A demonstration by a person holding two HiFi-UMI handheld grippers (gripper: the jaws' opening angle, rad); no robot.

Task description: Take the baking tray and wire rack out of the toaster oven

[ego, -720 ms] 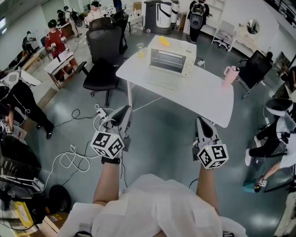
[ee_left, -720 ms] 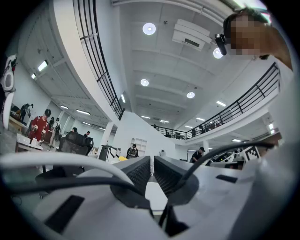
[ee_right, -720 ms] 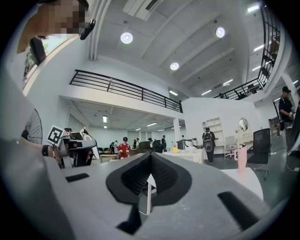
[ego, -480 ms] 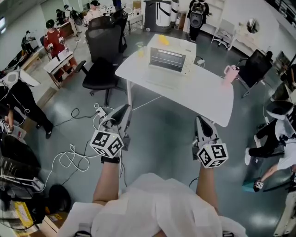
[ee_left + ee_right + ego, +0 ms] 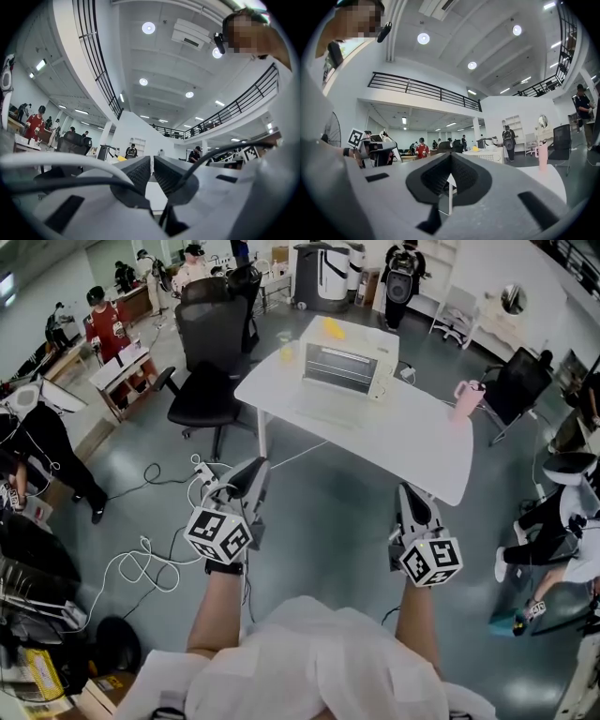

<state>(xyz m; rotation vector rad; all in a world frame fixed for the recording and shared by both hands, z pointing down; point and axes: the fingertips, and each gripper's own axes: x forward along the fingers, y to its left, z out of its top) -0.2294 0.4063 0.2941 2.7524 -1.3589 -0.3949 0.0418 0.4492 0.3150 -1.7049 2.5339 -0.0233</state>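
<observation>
Held out side by side at lower centre, the left gripper [image 5: 251,465] and right gripper [image 5: 410,491] point up-frame. Both are closed and empty, well apart from the oven [image 5: 349,364] on the worktop [image 5: 412,437] at upper centre. I cannot make out the tray or rack inside it.

Toaster oven [image 5: 345,362] on table [image 5: 403,437], upper centre. Office chair [image 5: 208,371] left of table. Tumbler [image 5: 466,397] at table's right edge. Cables [image 5: 141,563] on floor, lower left.
</observation>
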